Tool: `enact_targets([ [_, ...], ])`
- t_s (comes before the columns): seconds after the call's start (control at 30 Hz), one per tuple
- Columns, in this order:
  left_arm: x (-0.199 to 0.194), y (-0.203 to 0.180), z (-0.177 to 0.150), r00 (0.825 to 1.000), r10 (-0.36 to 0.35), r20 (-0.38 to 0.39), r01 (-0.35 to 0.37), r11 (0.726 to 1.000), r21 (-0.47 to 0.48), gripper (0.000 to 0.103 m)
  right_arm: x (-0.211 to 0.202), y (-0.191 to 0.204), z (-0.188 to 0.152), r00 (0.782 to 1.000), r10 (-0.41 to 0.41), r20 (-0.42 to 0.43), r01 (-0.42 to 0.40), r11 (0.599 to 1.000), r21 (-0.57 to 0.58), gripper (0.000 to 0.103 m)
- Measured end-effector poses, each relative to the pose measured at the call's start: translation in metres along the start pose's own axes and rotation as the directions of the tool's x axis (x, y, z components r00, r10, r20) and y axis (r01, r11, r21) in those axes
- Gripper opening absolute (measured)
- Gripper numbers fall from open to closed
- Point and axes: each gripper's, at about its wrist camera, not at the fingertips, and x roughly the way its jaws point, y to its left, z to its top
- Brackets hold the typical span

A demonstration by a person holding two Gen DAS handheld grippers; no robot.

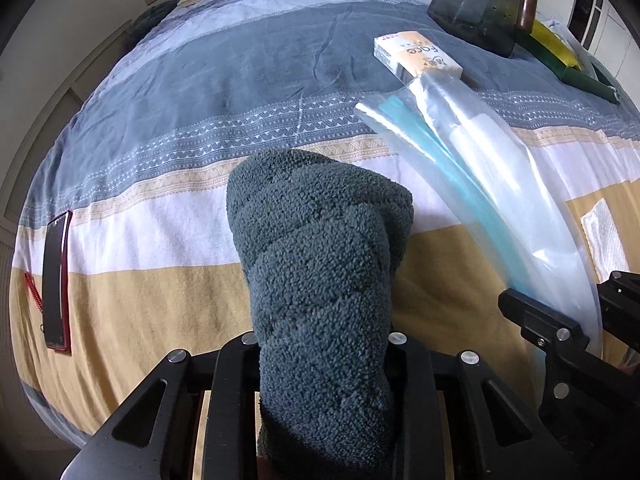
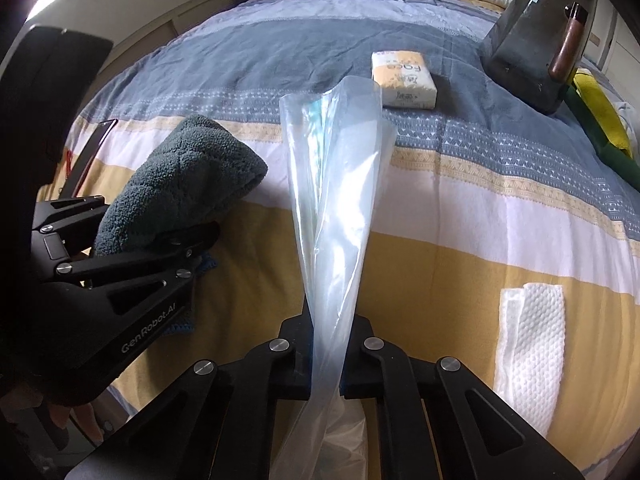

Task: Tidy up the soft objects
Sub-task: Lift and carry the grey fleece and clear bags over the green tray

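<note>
Left wrist: fingers (image 1: 256, 360) clamp towel (image 1: 320, 264), right fingers (image 2: 368, 364) pinch bag (image 2: 336, 208)

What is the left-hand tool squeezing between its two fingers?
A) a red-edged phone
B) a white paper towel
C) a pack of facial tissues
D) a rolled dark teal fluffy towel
D: the left gripper is clamped on the rolled dark teal fluffy towel, which sticks out between its black fingers.
</note>
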Motion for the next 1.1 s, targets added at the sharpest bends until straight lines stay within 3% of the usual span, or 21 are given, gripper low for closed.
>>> enact_targets([
  [0.37, -0.027, 0.024, -0.005, 0.999, 0.041, 0.022, -0.039, 0.997, -0.072, 0.022, -0.036, -0.011, 0.005, 0.996, 0.060, 0.067, -0.062, 0.998, 0.024, 0.006],
  [0.6, -0.070, 0.024, -0.009, 0.992, 0.076, 0.098, -0.064, 0.990, -0.124, 0.022, -0.076, -0.030, 0.004, 0.986, 0.097, 0.137, -0.102, 0.994, 0.030, 0.006],
  [0.9, -0.135, -0.004, 0.011, 0.971, 0.051, 0.235, -0.016, 0.989, -0.146, 0.022, -0.147, -0.078, -0.004, 0.959, 0.024, 0.282, -0.045, 0.997, 0.068, 0.006],
  [1.1, -0.161, -0.048, 0.027, 0.956, 0.001, 0.294, 0.024, 0.996, -0.083, 0.022, -0.194, -0.123, -0.017, 0.933, -0.039, 0.357, -0.006, 0.992, 0.122, 0.006],
])
